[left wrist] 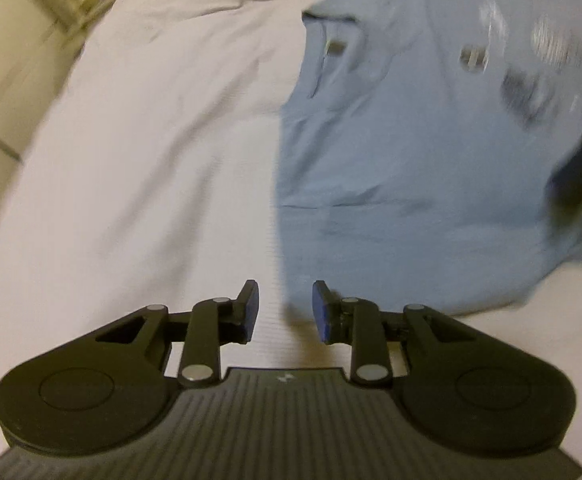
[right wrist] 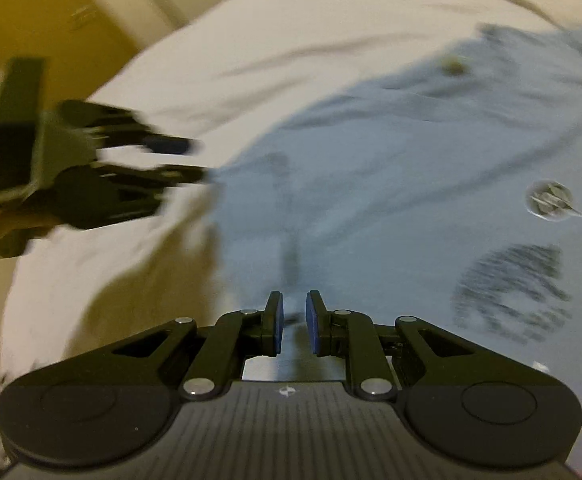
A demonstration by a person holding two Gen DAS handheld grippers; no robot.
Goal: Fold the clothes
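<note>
Light-blue shirt, dark and white prints; white sheet; blue pads.

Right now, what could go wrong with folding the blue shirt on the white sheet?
1. The left tool is open at the light blue printed T-shirt's edge, partly over the white bed sheet; it might pinch sheet too.
2. The right tool is open above a crease, so it may grab a bunch and fold crookedly.
3. Both views are blurry from motion, so aim could slip.
</note>
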